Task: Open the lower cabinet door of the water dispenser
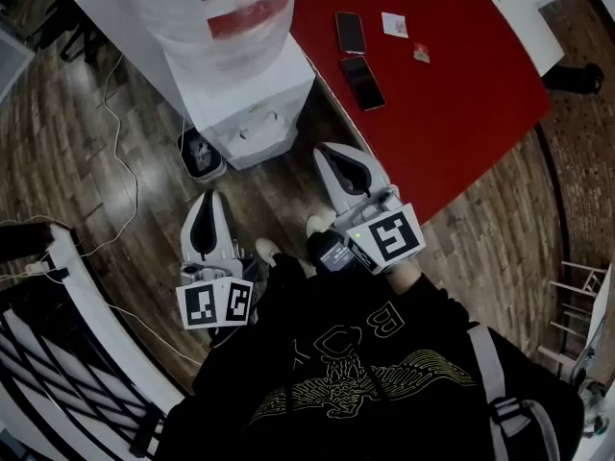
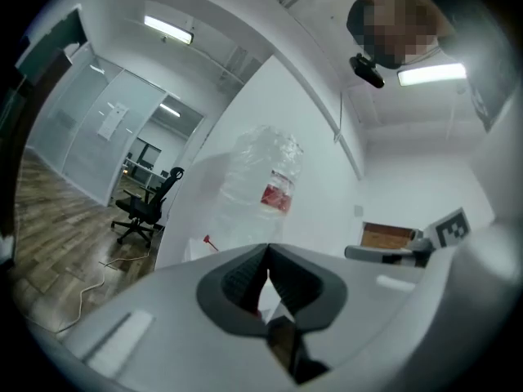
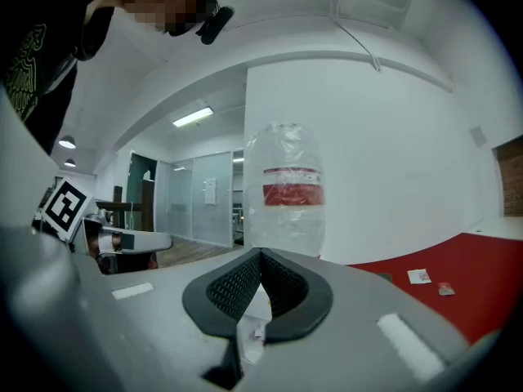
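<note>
Both grippers held level in front of the water dispenser, jaws closed and empty.

A brown wood-plank floor runs under a large red-topped table. The white box-shaped water dispenser stands on that floor against the table's left edge and carries a clear plastic bottle with a red label. From this steep angle its lower cabinet door cannot be made out. The white left gripper and the white right gripper both point toward the dispenser, apart from it. On each, the ribbed dark pads meet at the tips with nothing between them. Two dark flat phones lie on the table, near a small white card.
</note>
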`<state>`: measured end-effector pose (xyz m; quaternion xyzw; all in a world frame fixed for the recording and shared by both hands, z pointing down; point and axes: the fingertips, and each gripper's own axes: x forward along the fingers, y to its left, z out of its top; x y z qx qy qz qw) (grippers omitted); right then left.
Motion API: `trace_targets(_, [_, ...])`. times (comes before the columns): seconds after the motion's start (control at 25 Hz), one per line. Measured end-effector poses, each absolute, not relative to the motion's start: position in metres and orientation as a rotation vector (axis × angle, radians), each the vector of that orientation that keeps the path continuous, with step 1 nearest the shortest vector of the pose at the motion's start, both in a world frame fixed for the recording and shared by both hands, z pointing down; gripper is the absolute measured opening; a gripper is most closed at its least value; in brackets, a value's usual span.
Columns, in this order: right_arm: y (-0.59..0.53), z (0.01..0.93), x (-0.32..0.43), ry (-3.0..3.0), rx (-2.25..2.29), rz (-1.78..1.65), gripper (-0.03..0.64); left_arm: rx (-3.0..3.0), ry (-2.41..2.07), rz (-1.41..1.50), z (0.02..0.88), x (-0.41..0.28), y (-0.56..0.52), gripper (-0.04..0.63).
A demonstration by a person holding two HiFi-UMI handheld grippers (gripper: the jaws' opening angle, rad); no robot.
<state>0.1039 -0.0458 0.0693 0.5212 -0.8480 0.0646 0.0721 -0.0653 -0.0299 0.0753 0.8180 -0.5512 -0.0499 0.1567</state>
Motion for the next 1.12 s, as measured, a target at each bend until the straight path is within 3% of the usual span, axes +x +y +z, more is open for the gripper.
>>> trace_targets(0.2, [-0.045, 0.065, 0.085, -2.605, 1.478, 0.046, -0.002, 2.444, -1.548, -0.041, 0.072, -0.059, -0.033, 0.006])
trace_targets(0.4, [-0.044, 0.064, 0.101, -2.601, 1.510, 0.220, -0.001, 2.450, -1.563, -0.102, 0.057, -0.052, -0.034, 0.006])
trace_targets(1.12, [-0.040, 0.073, 0.141, -2.627, 1.551, 0.194, 0.002, 2.317, -1.620, -0.006, 0.089, -0.029, -0.035, 0.006])
